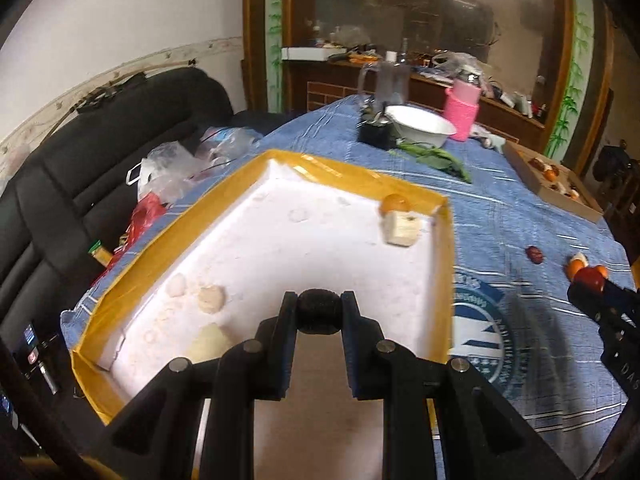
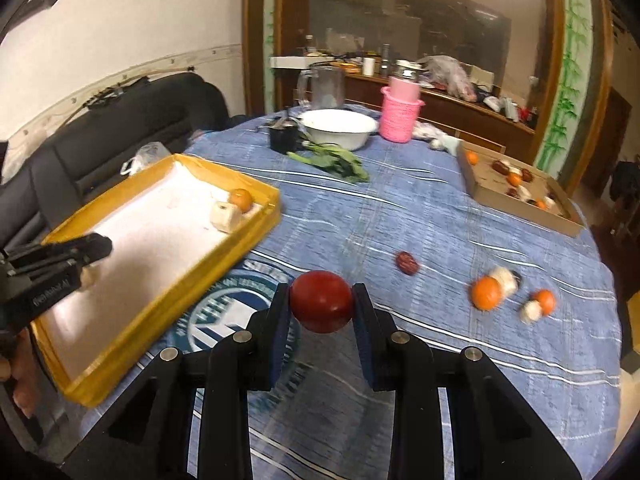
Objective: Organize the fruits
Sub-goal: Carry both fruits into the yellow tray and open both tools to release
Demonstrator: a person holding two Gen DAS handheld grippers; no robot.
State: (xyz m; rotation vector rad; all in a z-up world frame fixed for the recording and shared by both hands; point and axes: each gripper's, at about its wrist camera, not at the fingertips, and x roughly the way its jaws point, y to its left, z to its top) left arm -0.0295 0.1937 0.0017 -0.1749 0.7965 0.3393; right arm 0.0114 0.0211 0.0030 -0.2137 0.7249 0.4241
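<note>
Left gripper (image 1: 319,312): clenched on a small dark round fruit (image 1: 319,309), held above the yellow-rimmed tray (image 1: 440,280).
Right gripper (image 2: 321,304): grasping a red tomato (image 2: 322,301) over the blue tablecloth (image 2: 440,232).
Tray: at its far corner an orange (image 2: 241,199) beside a pale cube (image 2: 226,216).
Cloth: a red date (image 2: 407,263) and two oranges with white pieces lie loose.
Cardboard box (image 2: 520,204): more fruits inside, far right.

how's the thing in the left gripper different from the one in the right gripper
The dark ball in the left gripper is near black and rough; the red fruit in the right gripper is red and smooth. The dark ball hangs over the yellow tray, the red fruit over the blue cloth. Both are round and clamped.
</note>
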